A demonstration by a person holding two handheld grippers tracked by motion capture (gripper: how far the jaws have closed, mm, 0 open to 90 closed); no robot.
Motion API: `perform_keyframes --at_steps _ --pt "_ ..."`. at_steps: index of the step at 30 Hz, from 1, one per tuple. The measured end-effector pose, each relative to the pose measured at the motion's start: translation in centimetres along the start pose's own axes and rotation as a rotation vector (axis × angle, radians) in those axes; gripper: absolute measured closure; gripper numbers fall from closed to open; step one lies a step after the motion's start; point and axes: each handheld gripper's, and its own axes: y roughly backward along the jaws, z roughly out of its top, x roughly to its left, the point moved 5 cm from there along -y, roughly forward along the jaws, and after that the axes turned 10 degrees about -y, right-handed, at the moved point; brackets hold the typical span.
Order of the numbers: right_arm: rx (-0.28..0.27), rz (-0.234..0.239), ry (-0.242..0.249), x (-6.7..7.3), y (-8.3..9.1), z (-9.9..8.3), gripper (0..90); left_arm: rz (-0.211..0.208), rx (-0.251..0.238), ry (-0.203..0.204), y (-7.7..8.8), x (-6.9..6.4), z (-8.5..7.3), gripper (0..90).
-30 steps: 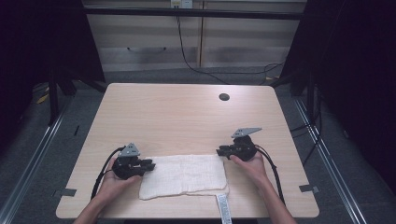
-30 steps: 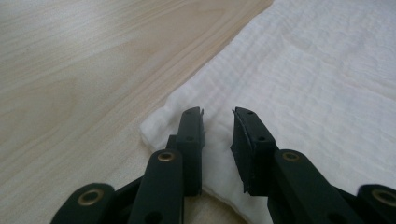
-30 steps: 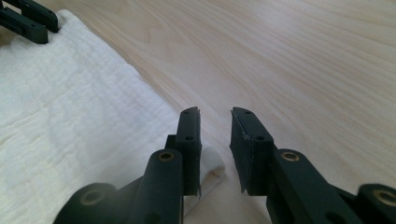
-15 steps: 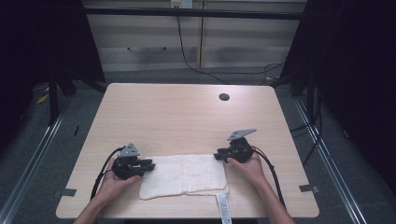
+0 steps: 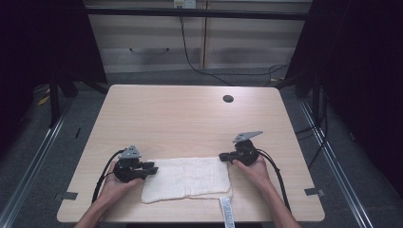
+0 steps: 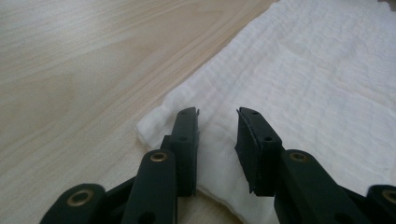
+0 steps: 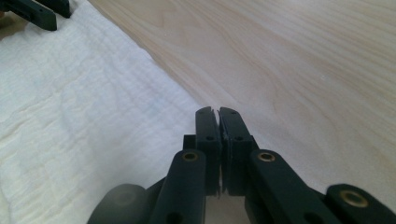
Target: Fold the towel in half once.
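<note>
On the wooden table [image 5: 190, 118] a white cloth [image 5: 187, 178] lies between the open left hand-held gripper [image 5: 153, 167] and the closed right hand-held gripper [image 5: 222, 156].

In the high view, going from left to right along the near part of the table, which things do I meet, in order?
left gripper → white cloth → right gripper
</note>
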Motion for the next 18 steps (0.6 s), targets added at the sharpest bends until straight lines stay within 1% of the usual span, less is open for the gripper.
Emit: perform_keyframes --at_steps 1,2,3,4,5,6,7,8,9,10,11,12,13,14,15,16,18 --pt "0.000 0.000 0.000 0.0 0.0 0.0 87.3 0.000 0.000 0.000 0.0 0.0 0.0 66.2" --pt "-0.002 -0.002 0.001 0.0 0.0 0.0 87.3 0.000 -0.007 0.025 0.1 0.2 0.1 66.2" --pt "-0.004 -0.004 0.004 0.0 0.0 0.1 87.3 0.011 -0.013 0.035 0.3 0.5 0.3 66.1" --pt "-0.007 -0.004 0.004 -0.1 -0.1 0.1 87.2 0.032 -0.024 0.030 0.5 0.8 0.6 64.7" --pt "-0.007 -0.004 0.004 -0.1 -0.1 0.1 87.2 0.043 -0.046 0.034 0.8 1.1 0.9 64.7" --pt "-0.006 -0.005 0.004 -0.2 -0.2 0.1 87.2 0.060 -0.078 0.055 1.3 1.8 1.3 64.2" --pt "-0.006 -0.005 0.004 -0.2 -0.2 0.1 87.2 0.060 -0.078 0.055 1.3 1.8 1.3 63.8" --pt "-0.005 -0.006 0.006 -0.2 -0.3 0.1 87.1 0.055 -0.063 0.076 1.4 2.6 1.4 62.5" --pt "-0.006 -0.006 0.005 -0.2 -0.2 0.1 87.0 0.048 -0.056 0.087 1.4 2.9 1.3 60.6" --pt "-0.006 -0.006 0.005 -0.2 -0.2 0.1 87.0 0.048 -0.056 0.087 1.4 2.9 1.3 60.1" --pt "-0.012 -0.007 0.005 -0.2 -0.1 0.2 86.9 0.054 -0.038 0.091 1.2 3.3 1.2 59.6" --pt "-0.018 -0.005 0.008 -0.2 0.0 0.2 86.9 0.056 -0.028 0.088 1.0 3.3 1.1 59.6" --pt "-0.023 -0.003 0.000 -0.2 0.1 0.3 86.9 0.045 -0.022 0.084 0.8 3.3 1.1 59.1" --pt "-0.023 -0.003 0.000 -0.2 0.1 0.3 86.9 0.045 -0.022 0.084 0.8 3.3 1.1 58.6" --pt "-0.028 -0.003 -0.001 -0.3 0.3 0.3 86.9 0.040 -0.020 0.076 0.6 3.3 1.2 58.4" --pt "-0.027 -0.008 0.000 -0.3 0.3 0.3 86.9 0.041 -0.006 0.068 0.2 3.4 1.1 58.4" --pt "-0.023 -0.008 0.000 -0.3 0.3 0.2 86.9 0.045 -0.004 0.071 0.0 3.4 1.0 58.1"
